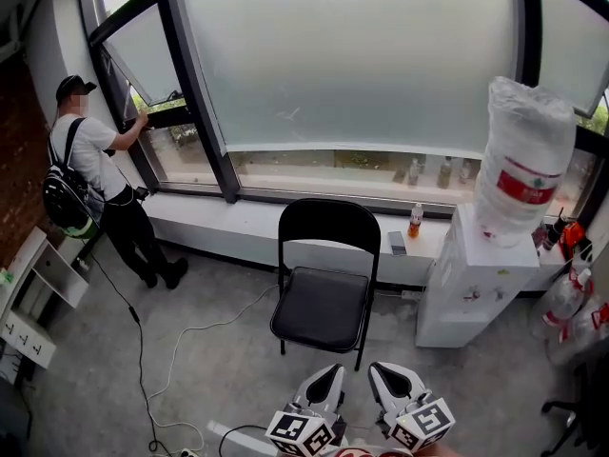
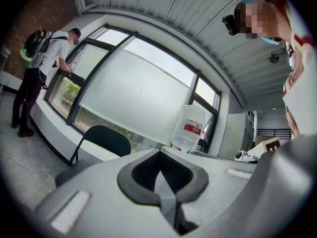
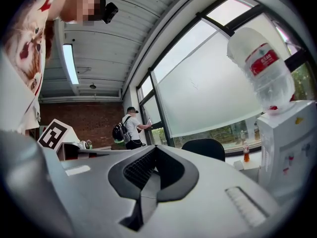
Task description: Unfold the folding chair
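left gripper (image 1: 333, 373): fingers clenched, nothing between
right gripper (image 1: 382, 371): fingers clenched, nothing between
chair (image 1: 324, 298): unfolded, seat down, upright on floor (image 1: 219, 369), ahead of both grippers, not touching
dispenser (image 1: 476, 279): just right of chair, bottle (image 1: 526, 160) on top
person (image 1: 95, 165): far left at window (image 1: 362, 55)

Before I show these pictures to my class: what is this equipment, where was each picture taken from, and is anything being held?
A person holds a two-jaw gripper in each hand. The head view looks down from a camera on their head; the left gripper and right gripper show at its bottom edge. The other two pictures come from cameras riding on each gripper. Both pairs of jaws are together, holding nothing. On the grey floor stands the black padded folding chair, already open. Beside it is a white water dispenser carrying an upturned bottle; another person with a backpack stands at the window.
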{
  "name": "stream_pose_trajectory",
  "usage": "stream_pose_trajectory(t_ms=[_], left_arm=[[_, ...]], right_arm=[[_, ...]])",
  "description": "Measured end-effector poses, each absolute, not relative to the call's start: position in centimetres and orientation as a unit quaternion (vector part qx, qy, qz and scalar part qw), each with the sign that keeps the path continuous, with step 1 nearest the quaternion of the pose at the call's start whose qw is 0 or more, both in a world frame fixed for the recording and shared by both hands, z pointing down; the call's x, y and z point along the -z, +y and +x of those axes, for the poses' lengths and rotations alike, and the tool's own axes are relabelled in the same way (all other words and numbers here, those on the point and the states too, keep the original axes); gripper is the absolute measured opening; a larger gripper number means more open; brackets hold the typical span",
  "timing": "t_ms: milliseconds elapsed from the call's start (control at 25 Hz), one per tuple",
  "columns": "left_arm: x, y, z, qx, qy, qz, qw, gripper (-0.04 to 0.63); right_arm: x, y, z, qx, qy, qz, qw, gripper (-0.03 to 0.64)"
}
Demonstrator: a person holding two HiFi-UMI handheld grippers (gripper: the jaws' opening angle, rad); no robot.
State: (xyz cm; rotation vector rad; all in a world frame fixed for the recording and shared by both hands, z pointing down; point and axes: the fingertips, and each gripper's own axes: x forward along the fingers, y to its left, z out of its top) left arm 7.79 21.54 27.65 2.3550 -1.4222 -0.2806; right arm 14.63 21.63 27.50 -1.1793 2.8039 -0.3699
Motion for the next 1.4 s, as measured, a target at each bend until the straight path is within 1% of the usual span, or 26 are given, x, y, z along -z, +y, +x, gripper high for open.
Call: stream_pose_trajectory(t_ms=[400, 560, 720, 1000, 1240, 1400], left_arm=[[-25.8, 27.6, 7.4, 0.108, -0.516, 0.835, 0.161, 0.0], [-24.8, 30.2, 7.4, 0.112, -0.505, 0.84, 0.163, 0.0], [-25.3, 34.4, 5.1, 0.109, -0.499, 0.845, 0.157, 0.0], [-25.9, 42.3, 0.2, 0.101, -0.498, 0.845, 0.165, 0.0], [-26.1, 46.1, -0.1, 0.103, -0.477, 0.857, 0.166, 0.0], [-24.5, 47.5, -0.2, 0.113, -0.475, 0.861, 0.145, 0.0]], right_arm=[[-26.2, 27.8, 14.7, 0.115, 0.918, -0.376, 0.058, 0.023], [-25.9, 30.1, 13.9, 0.112, 0.917, -0.378, 0.059, 0.023], [-25.5, 33.9, 11.3, 0.103, 0.918, -0.379, 0.058, 0.023], [-25.3, 41.9, 7.9, 0.084, 0.901, -0.422, 0.061, 0.023], [-25.6, 46.7, 7.8, 0.082, 0.89, -0.446, 0.054, 0.023], [-24.9, 48.0, 7.3, 0.078, 0.895, -0.437, 0.052, 0.023]])
